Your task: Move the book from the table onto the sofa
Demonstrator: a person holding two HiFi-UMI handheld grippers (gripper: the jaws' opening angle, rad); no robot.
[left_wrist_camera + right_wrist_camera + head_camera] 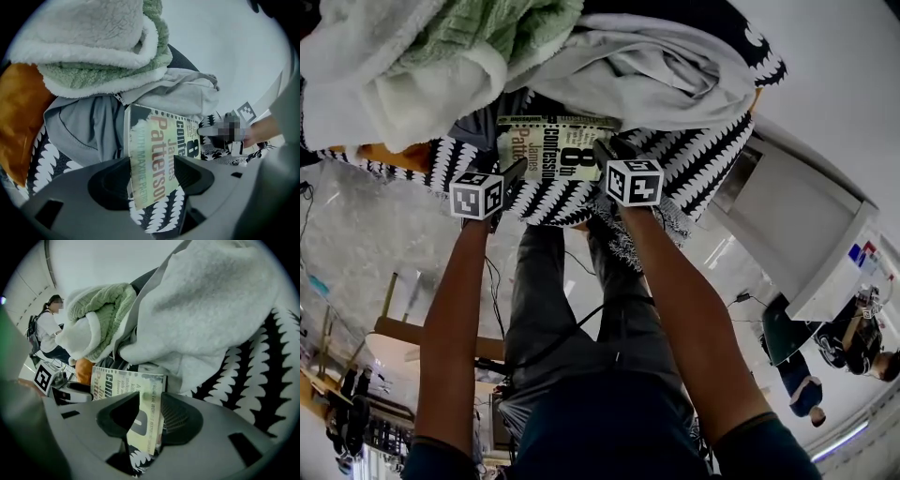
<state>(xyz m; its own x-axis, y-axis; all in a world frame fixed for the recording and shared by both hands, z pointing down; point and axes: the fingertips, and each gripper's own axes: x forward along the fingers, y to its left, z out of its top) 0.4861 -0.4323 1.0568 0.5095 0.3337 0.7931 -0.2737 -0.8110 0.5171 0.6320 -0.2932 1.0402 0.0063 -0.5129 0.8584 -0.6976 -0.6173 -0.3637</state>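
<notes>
Our right gripper (151, 401): ribbed dark pads narrowed onto one short edge of the book (558, 150), a thin rectangular paperback. Our left gripper (154, 161): smooth jaws wide, astride the opposite corner, not pressing. Beneath the book, a fringed black-and-white zigzag throw (703, 159). Beyond both jaws, a soft grey sweatshirt (656, 66), shaggy green-and-white fleece (422, 56), a rounded orange cushion (21, 112).

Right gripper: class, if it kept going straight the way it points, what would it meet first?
Apart from the book clamped in the right gripper, probably the pale grey fleece heaped just beyond it; depth is hard to judge.
</notes>
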